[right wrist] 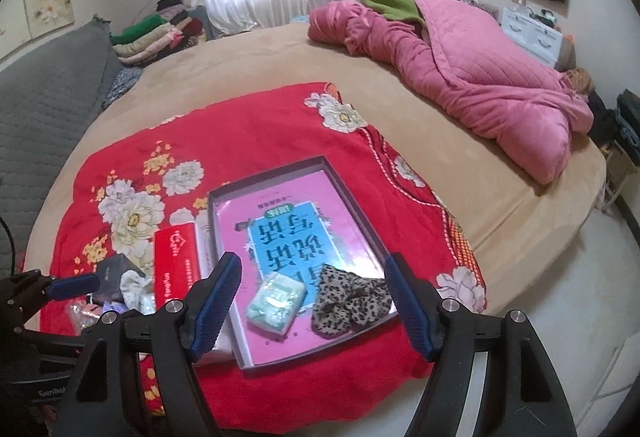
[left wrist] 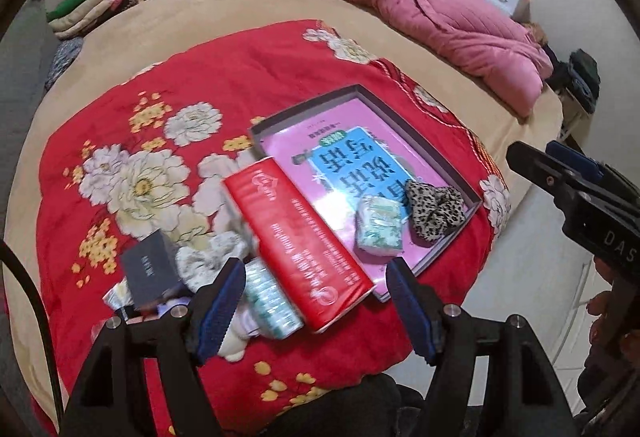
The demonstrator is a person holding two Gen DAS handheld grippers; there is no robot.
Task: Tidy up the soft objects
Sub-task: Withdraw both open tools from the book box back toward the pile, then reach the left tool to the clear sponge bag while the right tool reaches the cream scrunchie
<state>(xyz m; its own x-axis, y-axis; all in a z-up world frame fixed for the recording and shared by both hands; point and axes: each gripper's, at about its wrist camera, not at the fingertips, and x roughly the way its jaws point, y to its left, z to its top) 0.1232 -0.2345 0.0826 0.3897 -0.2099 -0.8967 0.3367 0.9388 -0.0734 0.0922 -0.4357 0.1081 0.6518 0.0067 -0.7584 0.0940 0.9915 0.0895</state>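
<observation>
A shallow grey box [left wrist: 304,106] [right wrist: 280,167] with a pink and blue printed bottom lies on the red floral blanket [left wrist: 240,77]. Inside it sit a leopard scrunchie [left wrist: 434,211] [right wrist: 352,301] and a pale green tissue pack [left wrist: 378,223] [right wrist: 276,301]. To its left are a red carton [left wrist: 296,241] [right wrist: 176,265], a second tissue pack [left wrist: 270,301], a whitish scrunchie [left wrist: 212,257] and a small dark box [left wrist: 150,269]. My left gripper [left wrist: 314,289] hovers open above the carton. My right gripper [right wrist: 314,277] hangs open above the box, holding nothing.
The blanket covers a tan bed [right wrist: 260,57]. A pink quilt [right wrist: 480,77] with a green cloth lies at the back right. Folded clothes [right wrist: 160,33] are stacked at the back left beside a grey mat [right wrist: 48,85]. Pale floor [right wrist: 560,277] runs along the right.
</observation>
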